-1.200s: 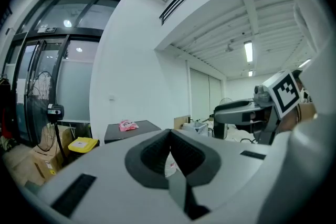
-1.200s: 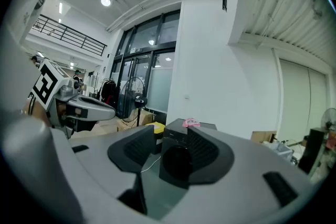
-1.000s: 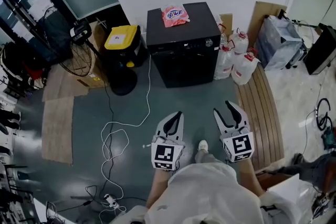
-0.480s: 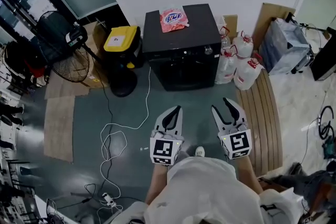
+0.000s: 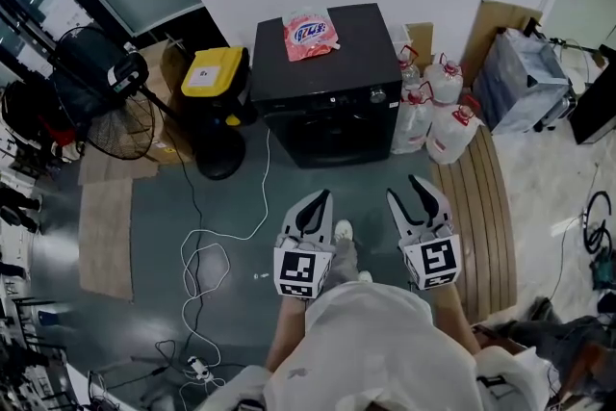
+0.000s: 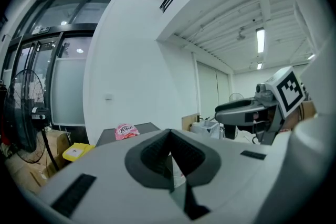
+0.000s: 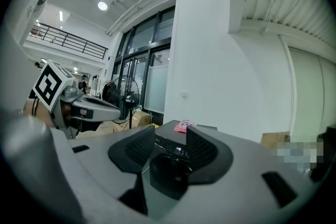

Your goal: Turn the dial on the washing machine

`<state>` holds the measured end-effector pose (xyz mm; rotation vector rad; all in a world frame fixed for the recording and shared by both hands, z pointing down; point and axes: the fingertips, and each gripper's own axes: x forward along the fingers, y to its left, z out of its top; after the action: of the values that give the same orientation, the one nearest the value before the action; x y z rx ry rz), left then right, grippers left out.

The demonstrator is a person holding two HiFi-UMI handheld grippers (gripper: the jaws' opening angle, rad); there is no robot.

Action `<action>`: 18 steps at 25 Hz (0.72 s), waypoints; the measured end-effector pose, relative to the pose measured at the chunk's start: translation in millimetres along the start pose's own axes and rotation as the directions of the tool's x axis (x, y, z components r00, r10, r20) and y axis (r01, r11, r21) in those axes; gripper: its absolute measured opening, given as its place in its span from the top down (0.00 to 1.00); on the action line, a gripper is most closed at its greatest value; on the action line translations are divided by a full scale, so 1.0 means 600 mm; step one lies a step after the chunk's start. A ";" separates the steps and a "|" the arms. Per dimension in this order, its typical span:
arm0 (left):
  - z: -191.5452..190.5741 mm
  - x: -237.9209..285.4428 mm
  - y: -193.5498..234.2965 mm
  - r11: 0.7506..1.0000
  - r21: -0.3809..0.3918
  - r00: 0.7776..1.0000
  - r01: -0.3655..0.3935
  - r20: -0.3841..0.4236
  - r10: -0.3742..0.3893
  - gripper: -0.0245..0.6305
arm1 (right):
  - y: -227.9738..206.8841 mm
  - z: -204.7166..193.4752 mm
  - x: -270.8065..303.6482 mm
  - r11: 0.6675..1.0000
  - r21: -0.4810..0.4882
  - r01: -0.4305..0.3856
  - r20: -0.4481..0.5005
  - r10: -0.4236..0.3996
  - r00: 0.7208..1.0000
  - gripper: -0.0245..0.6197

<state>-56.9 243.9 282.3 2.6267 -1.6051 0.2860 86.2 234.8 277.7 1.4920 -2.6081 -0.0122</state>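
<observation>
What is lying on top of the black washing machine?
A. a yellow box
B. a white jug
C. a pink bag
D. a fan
C: a pink bag lies on the flat top of the washing machine, towards its back edge near the wall.

head: steeply down, overhead | gripper views: level, toward distant washing machine [image 5: 358, 53] (all share it)

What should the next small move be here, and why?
Probably a step forward, bringing the right gripper toward the dial. The washing machine stands some way off across the floor, seemingly out of reach, and the right jaws stand slightly apart with nothing between them.
</observation>
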 end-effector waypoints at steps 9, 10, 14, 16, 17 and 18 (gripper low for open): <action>-0.015 0.101 0.055 0.999 -0.018 1.000 0.029 -0.003 -0.029 0.94 | -0.047 -0.018 0.100 1.000 0.000 0.018 -0.030 -0.018 0.999 0.66; -0.017 0.115 0.064 0.999 -0.021 0.999 0.033 -0.002 -0.033 0.94 | -0.052 -0.021 0.116 1.000 0.002 0.020 -0.036 -0.020 0.999 0.66; -0.019 0.173 0.105 0.998 -0.034 0.999 0.051 -0.010 -0.051 0.94 | -0.071 -0.025 0.180 1.000 0.013 0.024 -0.062 -0.023 0.998 0.67; -0.020 0.203 0.130 0.997 -0.040 0.998 0.060 -0.014 -0.060 0.94 | -0.081 -0.026 0.215 1.000 0.013 0.028 -0.074 -0.027 0.997 0.67; -0.020 0.220 0.145 0.997 -0.043 0.998 0.062 -0.015 -0.063 0.94 | -0.086 -0.027 0.236 0.999 0.011 0.030 -0.081 -0.029 0.996 0.67; -0.020 0.237 0.160 0.997 -0.044 0.998 0.064 -0.017 -0.064 0.94 | -0.093 -0.027 0.256 0.999 0.010 0.032 -0.088 -0.031 0.996 0.67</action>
<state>-80.6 76.9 315.2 2.6292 -1.5008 0.2680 59.2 75.4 307.4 1.5024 -2.5199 0.0636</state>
